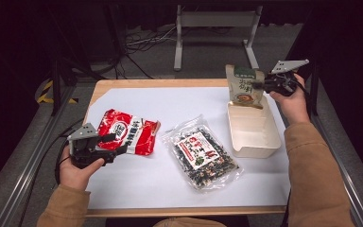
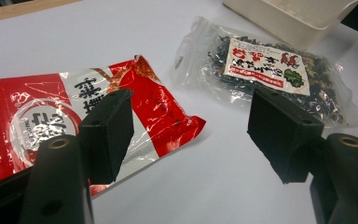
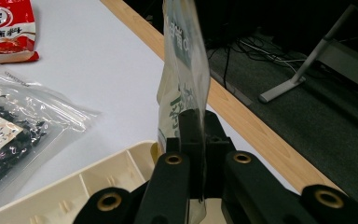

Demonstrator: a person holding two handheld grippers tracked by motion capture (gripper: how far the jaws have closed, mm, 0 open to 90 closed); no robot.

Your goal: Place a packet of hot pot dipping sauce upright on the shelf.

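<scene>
right tool [image 1: 266, 85] clamping upright pouch [image 1: 245, 86]

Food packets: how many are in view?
3. A red packet lies by the left gripper, a clear seaweed bag mid-table, and a green-beige pouch hangs in the right gripper over the tray.

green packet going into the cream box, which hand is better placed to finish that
The right. Its claw is shut on the green packet, held upright over the far end of the cream box. The left claw is open by the red packet, well away from it.
</scene>
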